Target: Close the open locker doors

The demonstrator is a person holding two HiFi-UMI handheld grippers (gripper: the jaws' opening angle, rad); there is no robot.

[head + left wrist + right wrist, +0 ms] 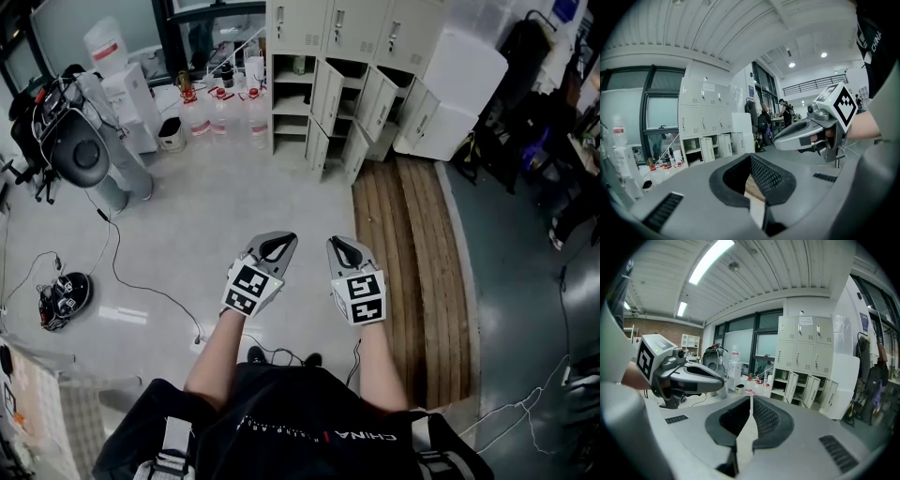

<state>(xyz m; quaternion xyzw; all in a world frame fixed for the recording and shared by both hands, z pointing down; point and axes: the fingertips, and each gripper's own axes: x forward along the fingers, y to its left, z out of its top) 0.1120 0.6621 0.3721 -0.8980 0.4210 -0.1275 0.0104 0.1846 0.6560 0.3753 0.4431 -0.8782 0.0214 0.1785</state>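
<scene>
Standing well back from the lockers (339, 66), the person is holding both grippers out front over the grey floor (216, 216). The left gripper (287, 238) is pointing toward the lockers with its jaws pressing together, nothing between them. The right gripper (336, 242) is sitting just beside it, apart, its jaws meeting at the tips and gripping nothing. The open locker doors (328, 94) are hanging outward in the lower rows at the far side of the room, while the top-row doors are staying flush. Wooden planks (412, 253) are lying on the floor right of the grippers, running toward the lockers. Water bottles (221, 114) are standing left of the lockers.
</scene>
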